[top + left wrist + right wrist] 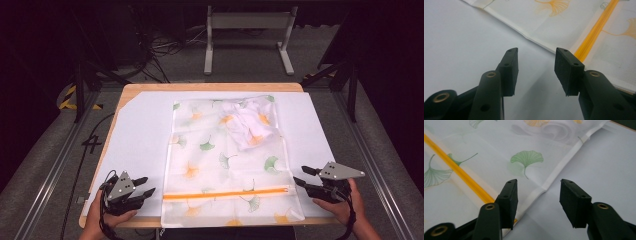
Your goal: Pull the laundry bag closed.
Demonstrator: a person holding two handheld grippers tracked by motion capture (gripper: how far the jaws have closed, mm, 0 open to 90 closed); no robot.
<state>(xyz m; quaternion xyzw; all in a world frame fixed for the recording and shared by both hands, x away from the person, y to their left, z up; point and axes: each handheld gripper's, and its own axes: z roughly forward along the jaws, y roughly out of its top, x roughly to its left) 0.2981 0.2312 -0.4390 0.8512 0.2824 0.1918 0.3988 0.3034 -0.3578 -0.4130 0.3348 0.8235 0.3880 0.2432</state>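
Nearest, left gripper point(142, 186) and right gripper point(301, 175) with jaws apart and gripping nothing, flanking the zipper point(227, 193) end of the leaf-printed mesh bag point(215, 155), spread flat mid-table point(135, 130) with a bundled cloth point(247, 125) inside its far right corner.

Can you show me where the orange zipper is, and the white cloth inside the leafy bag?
orange zipper point(227, 194), high view, middle of its stripe.
white cloth point(248, 125), high view, middle of the bundle.
leafy bag point(200, 150), high view, flat printed part.
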